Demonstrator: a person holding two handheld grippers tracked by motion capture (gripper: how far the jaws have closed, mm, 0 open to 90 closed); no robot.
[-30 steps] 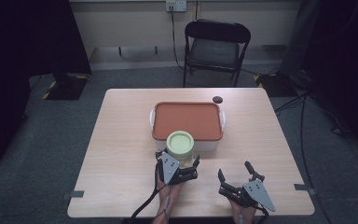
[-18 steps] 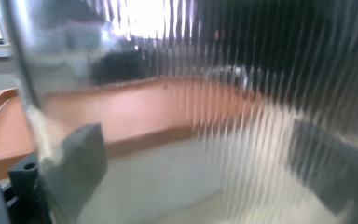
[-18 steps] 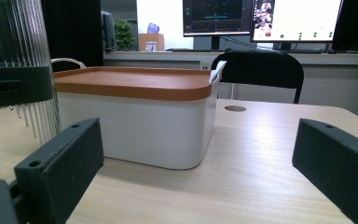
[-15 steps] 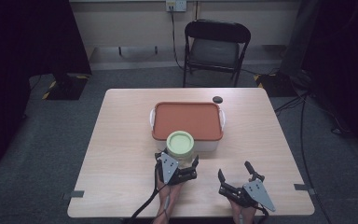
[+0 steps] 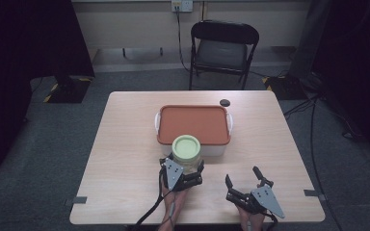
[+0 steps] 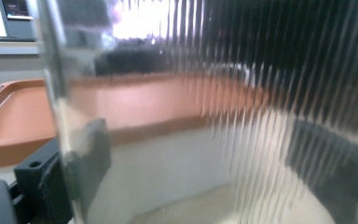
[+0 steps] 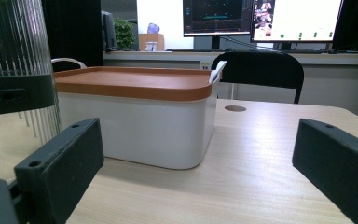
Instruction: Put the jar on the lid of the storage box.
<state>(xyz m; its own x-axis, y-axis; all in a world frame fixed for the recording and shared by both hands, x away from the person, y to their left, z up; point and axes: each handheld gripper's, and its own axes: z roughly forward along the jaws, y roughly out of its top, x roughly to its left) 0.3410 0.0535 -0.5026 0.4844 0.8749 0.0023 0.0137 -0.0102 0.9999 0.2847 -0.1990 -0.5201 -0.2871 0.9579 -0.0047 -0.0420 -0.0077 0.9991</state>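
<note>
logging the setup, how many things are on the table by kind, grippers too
ribbed glass jar with green lid: 1
white box with orange lid: 1
small black disc: 1
grippers: 2, left gripper, right gripper
total: 5

Table evenly lit, surroundings dark; left gripper view blurred, glare.

Bare table (image 5: pixel 125 159) left and right; box (image 5: pixel 193 124) blocks centre, jar (image 5: pixel 187 153) touching its front.

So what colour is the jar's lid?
Pale green, on the jar's lid; clearest in the high view.
</note>
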